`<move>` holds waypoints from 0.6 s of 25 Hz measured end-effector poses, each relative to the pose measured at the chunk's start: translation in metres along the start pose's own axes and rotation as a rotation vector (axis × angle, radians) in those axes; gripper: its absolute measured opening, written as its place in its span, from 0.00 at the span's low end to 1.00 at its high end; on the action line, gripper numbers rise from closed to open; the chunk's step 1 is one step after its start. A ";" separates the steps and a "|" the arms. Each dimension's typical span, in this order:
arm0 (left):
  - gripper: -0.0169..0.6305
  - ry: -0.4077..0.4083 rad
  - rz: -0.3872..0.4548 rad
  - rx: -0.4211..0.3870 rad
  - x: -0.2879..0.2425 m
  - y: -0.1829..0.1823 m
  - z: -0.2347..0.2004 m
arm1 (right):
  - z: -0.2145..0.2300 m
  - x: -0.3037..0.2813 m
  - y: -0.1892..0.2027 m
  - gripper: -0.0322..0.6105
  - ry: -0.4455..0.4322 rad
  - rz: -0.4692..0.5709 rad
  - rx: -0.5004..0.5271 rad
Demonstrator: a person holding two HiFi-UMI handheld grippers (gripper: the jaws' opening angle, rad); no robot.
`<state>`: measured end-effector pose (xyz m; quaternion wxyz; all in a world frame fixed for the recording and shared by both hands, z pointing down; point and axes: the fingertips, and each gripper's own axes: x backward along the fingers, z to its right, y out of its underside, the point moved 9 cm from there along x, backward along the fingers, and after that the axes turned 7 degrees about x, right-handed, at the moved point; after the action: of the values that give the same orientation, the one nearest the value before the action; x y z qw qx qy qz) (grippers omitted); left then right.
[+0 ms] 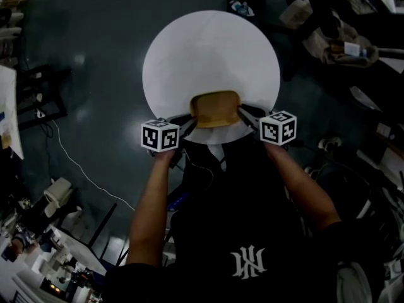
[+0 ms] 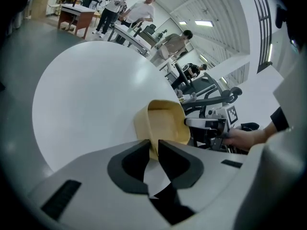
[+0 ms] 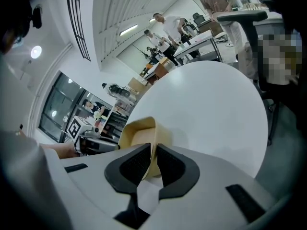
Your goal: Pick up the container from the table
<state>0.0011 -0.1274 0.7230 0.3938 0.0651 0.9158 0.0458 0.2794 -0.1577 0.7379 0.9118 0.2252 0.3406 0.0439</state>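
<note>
A tan, shallow container (image 1: 214,108) sits at the near edge of the round white table (image 1: 208,49). My left gripper (image 1: 189,122) is at the container's left side. In the left gripper view the container's (image 2: 165,123) near wall stands between the dark pads of the left gripper (image 2: 153,150), which press on it. My right gripper (image 1: 243,115) is at the container's right side. In the right gripper view the right gripper (image 3: 154,155) pinches the thin wall of the container (image 3: 139,133). Each gripper shows across the container in the other's view.
The table stands on a dark floor (image 1: 95,55). A white cable (image 1: 76,163) runs across the floor at left, with cluttered desks (image 1: 38,245) beyond it. Bags and chairs (image 1: 328,36) crowd the upper right. People stand at far desks (image 2: 120,8).
</note>
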 end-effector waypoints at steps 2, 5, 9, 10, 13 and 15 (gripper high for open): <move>0.12 0.002 -0.003 -0.006 0.004 0.000 0.002 | -0.002 0.001 -0.001 0.15 0.002 -0.001 0.002; 0.12 0.007 0.010 -0.014 0.010 -0.003 0.005 | -0.007 0.001 -0.005 0.15 0.001 0.004 0.005; 0.12 0.017 0.037 -0.031 0.024 -0.009 0.012 | -0.017 0.005 -0.009 0.15 0.002 0.018 0.009; 0.12 0.019 0.046 -0.040 0.027 -0.012 0.014 | -0.018 0.007 -0.012 0.15 0.004 0.024 0.014; 0.12 0.021 0.080 -0.075 0.035 -0.026 0.022 | -0.023 0.012 -0.023 0.15 0.004 0.053 0.025; 0.11 0.027 0.097 -0.089 0.043 -0.032 0.027 | -0.031 0.016 -0.030 0.15 0.009 0.072 0.033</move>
<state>-0.0117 -0.1517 0.6693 0.3813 0.0913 0.9137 0.1065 0.2697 -0.1691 0.6949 0.9043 0.2520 0.3371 0.0720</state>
